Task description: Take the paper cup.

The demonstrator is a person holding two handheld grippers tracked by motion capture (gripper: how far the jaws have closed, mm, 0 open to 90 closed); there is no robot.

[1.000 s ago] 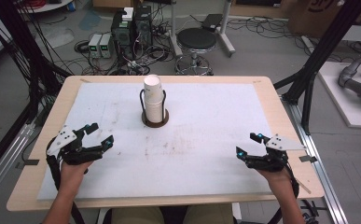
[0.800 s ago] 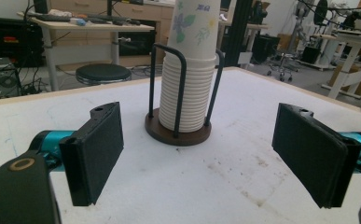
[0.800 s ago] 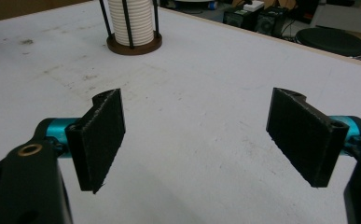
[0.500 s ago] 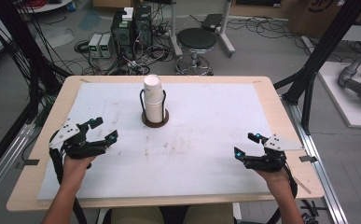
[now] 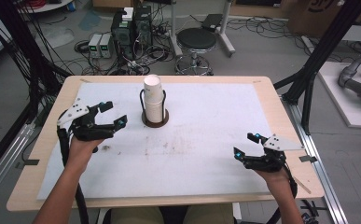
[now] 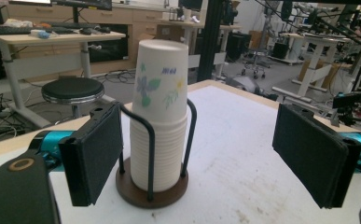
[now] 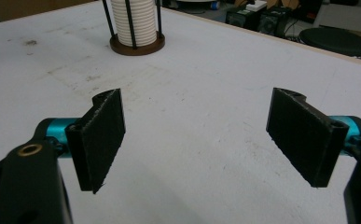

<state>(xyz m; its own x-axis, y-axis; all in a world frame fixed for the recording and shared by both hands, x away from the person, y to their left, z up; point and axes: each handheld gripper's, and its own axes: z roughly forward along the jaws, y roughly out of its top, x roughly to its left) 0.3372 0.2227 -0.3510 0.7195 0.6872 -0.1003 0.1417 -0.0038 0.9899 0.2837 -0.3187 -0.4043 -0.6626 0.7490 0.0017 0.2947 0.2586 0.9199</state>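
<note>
A stack of white paper cups (image 5: 153,99) (image 6: 160,112) stands upright in a dark wire holder with a round brown base (image 5: 155,121) (image 6: 151,191) at the middle back of the white table mat. The top cup carries a small flower print. My left gripper (image 5: 113,115) (image 6: 213,154) hangs open above the mat just left of the holder, its jaws pointing at the stack with nothing between them. My right gripper (image 5: 246,145) (image 7: 206,140) rests low near the front right of the mat, open and empty. The cup stack (image 7: 134,23) sits far ahead of it.
The white mat (image 5: 206,135) covers a wooden table top (image 5: 43,140). Behind the table stand a black stool (image 5: 196,41), computer boxes (image 5: 131,25) and loose cables on the floor. Black frame posts (image 5: 327,51) rise at both sides.
My left gripper has risen and moved toward the cup holder, jaws staying wide apart. The right gripper has kept still.
</note>
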